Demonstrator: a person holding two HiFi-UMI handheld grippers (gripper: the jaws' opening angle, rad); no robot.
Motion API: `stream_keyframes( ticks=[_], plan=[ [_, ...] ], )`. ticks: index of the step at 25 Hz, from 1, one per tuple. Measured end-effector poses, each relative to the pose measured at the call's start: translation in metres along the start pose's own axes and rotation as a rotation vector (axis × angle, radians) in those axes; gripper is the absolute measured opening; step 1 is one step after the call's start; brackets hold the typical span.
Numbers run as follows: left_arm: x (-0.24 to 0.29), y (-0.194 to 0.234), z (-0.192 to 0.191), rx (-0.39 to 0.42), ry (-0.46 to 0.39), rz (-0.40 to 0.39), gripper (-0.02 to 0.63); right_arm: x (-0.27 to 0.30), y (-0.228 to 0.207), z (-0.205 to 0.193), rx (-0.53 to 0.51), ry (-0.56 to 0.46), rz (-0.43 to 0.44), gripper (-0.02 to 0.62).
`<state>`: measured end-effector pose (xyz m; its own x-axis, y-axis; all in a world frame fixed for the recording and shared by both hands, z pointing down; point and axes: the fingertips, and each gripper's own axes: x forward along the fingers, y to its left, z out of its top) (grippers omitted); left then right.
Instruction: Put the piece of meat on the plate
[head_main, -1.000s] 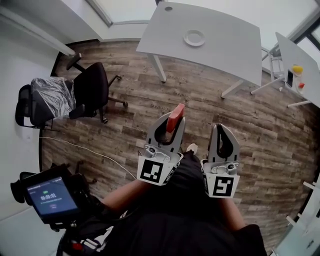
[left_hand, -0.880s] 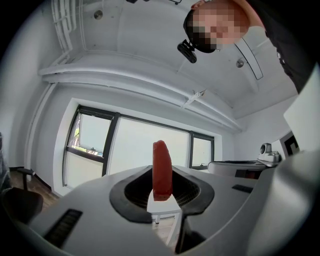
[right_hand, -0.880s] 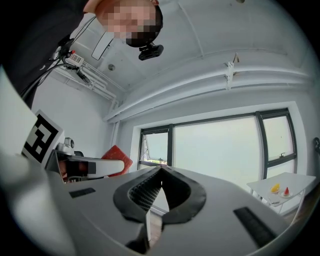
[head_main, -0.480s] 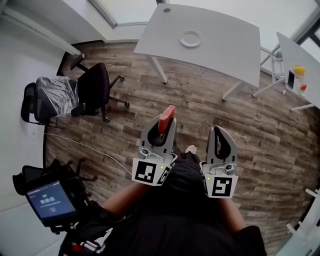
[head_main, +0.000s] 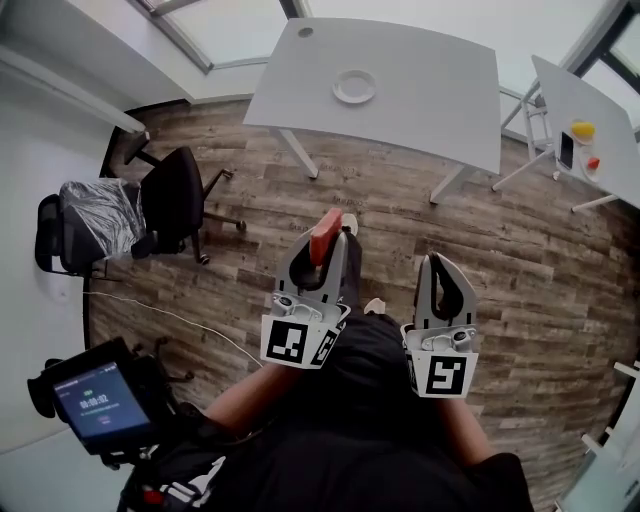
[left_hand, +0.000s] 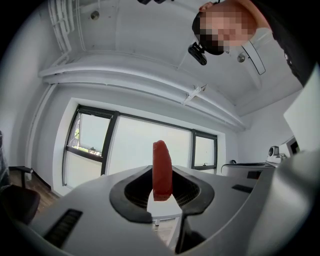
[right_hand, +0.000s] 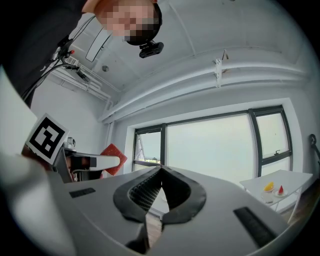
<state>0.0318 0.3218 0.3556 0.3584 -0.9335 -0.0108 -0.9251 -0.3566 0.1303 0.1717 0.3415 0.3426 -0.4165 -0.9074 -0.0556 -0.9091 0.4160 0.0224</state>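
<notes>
While its jaws stand only narrowly parted, the left gripper (head_main: 328, 250) pinches the piece of meat (left_hand: 161, 170) by its lower end. The right gripper (head_main: 437, 260) is pressed together with nothing in it. The meat is a flat red slab with a rounded top, standing upright out of the jaw tips, well apart from the white plate (head_main: 354, 86) on the grey surface (head_main: 440, 90).

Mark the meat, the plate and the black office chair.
meat (left_hand: 162, 170): left gripper view, middle of the red slice.
plate (head_main: 354, 86): head view, its bare white centre.
office chair (head_main: 178, 188): head view, the black seat.
</notes>
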Motion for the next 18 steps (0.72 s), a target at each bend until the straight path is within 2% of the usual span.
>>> stream_keyframes(
  ticks=[3, 9, 18],
  plan=[
    [0.018, 0.004, 0.0, -0.01, -0.013, -0.015, 0.095, 0.01, -0.011, 0.001, -0.006, -0.005, -0.021, 0.005],
    [0.091, 0.038, -0.014, -0.031, -0.001, -0.054, 0.095, 0.086, -0.035, -0.015, -0.034, 0.007, -0.043, 0.005],
    [0.197, 0.111, -0.005, -0.036, 0.029, -0.106, 0.095, 0.233, -0.045, -0.021, -0.018, 0.056, -0.006, 0.005]
  ],
)
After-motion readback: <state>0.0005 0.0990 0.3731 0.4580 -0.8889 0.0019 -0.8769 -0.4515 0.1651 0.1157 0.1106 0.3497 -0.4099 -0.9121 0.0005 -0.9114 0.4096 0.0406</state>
